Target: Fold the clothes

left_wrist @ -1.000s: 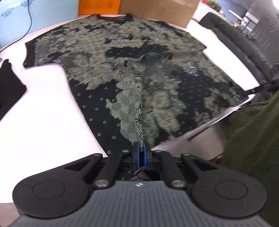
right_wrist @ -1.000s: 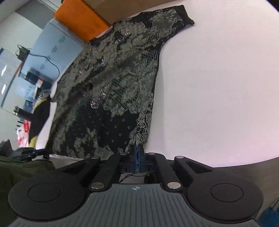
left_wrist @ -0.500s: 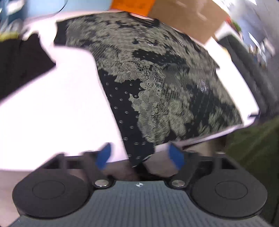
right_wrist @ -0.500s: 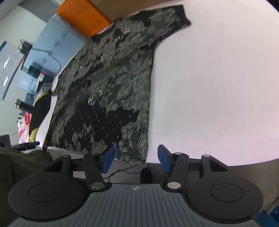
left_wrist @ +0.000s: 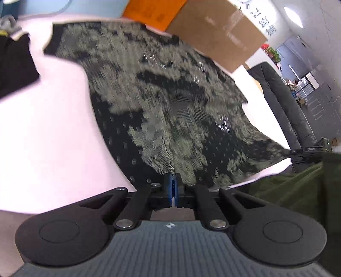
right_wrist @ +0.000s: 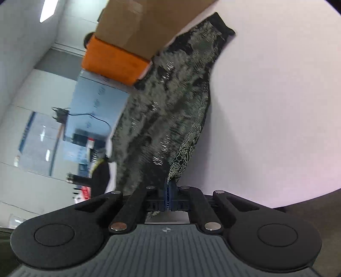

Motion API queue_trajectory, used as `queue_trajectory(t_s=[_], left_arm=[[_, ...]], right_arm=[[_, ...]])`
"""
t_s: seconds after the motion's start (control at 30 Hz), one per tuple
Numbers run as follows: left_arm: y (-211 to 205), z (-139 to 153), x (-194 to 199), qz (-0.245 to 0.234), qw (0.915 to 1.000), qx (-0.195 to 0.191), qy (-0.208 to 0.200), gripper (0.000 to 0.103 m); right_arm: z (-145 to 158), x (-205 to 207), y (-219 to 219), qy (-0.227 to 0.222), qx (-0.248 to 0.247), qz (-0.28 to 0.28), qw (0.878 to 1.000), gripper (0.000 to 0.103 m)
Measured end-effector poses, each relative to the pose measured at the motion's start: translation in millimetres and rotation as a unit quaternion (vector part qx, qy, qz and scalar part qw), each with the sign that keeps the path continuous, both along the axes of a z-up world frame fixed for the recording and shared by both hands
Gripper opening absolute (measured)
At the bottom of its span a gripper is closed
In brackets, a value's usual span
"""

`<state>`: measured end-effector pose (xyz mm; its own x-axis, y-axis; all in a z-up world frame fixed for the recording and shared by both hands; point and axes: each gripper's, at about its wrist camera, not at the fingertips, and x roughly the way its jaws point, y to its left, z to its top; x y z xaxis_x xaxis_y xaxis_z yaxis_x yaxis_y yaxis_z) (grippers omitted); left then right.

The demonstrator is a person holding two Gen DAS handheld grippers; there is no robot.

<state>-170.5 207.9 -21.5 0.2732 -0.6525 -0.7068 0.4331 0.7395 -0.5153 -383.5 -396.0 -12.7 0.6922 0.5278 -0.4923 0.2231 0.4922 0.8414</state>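
1. Both jaws, parted half a second ago, now clench the shirt's [left_wrist: 170, 102] hem.
2. Left gripper [left_wrist: 173, 181] and right gripper [right_wrist: 169, 185] lift it at the table's [left_wrist: 42, 138] near edge.
3. Soft, light fabric; hem corners suit gripping.

Both views sit low at the near hem of the patterned shirt [left_wrist: 170, 102], close to the cloth. The left wrist view looks up the shirt toward the cardboard box [left_wrist: 215, 32] beyond its collar. The right wrist view, rolled sideways, looks along the shirt [right_wrist: 170, 110] toward that box [right_wrist: 136, 25]. Both share shirt, box and orange box [left_wrist: 153, 10].
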Motion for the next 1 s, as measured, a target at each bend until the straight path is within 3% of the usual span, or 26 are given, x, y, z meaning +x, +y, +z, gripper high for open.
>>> queue_trajectory(t_s=[0.07, 0.13, 0.17, 0.23, 0.27, 0.37, 0.4, 0.43, 0.5, 0.6, 0.73, 0.8, 0.9, 1.0], left_arm=[[10.2, 10.8, 4.7, -0.002, 1.0000, 0.004, -0.008, 0.002], [15.4, 12.4, 8.0, -0.016, 0.9995, 0.028, -0.001, 0.002], [16.9, 9.6, 8.3, -0.028, 0.9985, 0.046, 0.008, 0.002], [20.0, 4.2, 8.9, -0.051, 0.9949, 0.083, 0.026, 0.005], [21.0, -0.6, 6.8, -0.066, 0.9919, 0.103, 0.035, 0.012], [25.6, -9.1, 0.9, -0.076, 0.9869, 0.134, 0.049, 0.020], [27.6, -10.4, -0.6, -0.072, 0.9865, 0.138, 0.050, 0.023], [27.4, -10.1, -0.7, -0.061, 0.9880, 0.133, 0.049, 0.035], [25.9, -8.7, -0.3, -0.038, 0.9914, 0.116, 0.047, 0.062], [12.7, -9.3, -2.6, -0.040, 0.9934, 0.104, 0.029, 0.069], [-5.6, -23.6, 1.3, -0.035, 0.9952, 0.085, 0.035, 0.071], [-12.2, -31.8, 2.6, -0.039, 0.9958, 0.069, 0.046, 0.067], [-17.8, -40.0, -2.2, -0.076, 0.9931, 0.068, 0.059, 0.052], [-17.7, -43.9, -10.3, -0.116, 0.9855, 0.106, 0.064, 0.049]], right_arm=[[7.8, -4.3, -9.3, -0.002, 0.006, 0.006, 1.000, 0.002], [8.0, -4.8, -14.6, 0.033, -0.016, 0.037, 0.999, 0.003], [3.4, -3.8, -14.8, 0.075, -0.044, 0.067, 0.994, 0.003], [-8.8, -1.2, -9.5, 0.178, -0.151, 0.118, 0.965, 0.019], [-14.7, -0.7, -7.3, 0.217, -0.200, 0.133, 0.946, 0.019], [-17.4, -2.0, -11.9, 0.252, -0.260, 0.110, 0.926, 0.021], [-12.2, -0.7, -12.6, 0.242, -0.267, 0.089, 0.929, 0.030], [-4.3, 3.4, -8.5, 0.219, -0.271, 0.076, 0.934, 0.037], [11.0, 12.7, 0.6, 0.171, -0.279, 0.053, 0.944, 0.040], [28.6, 43.3, 31.7, 0.081, -0.284, 0.080, 0.952, 0.040], [33.6, 104.7, 87.0, 0.017, -0.305, 0.124, 0.944, 0.042], [28.0, 146.1, 120.4, 0.000, -0.315, 0.142, 0.938, 0.045], [16.4, 202.6, 163.8, -0.008, -0.368, 0.163, 0.915, 0.054], [0.1, 238.8, 196.0, 0.003, -0.430, 0.192, 0.882, 0.056]])
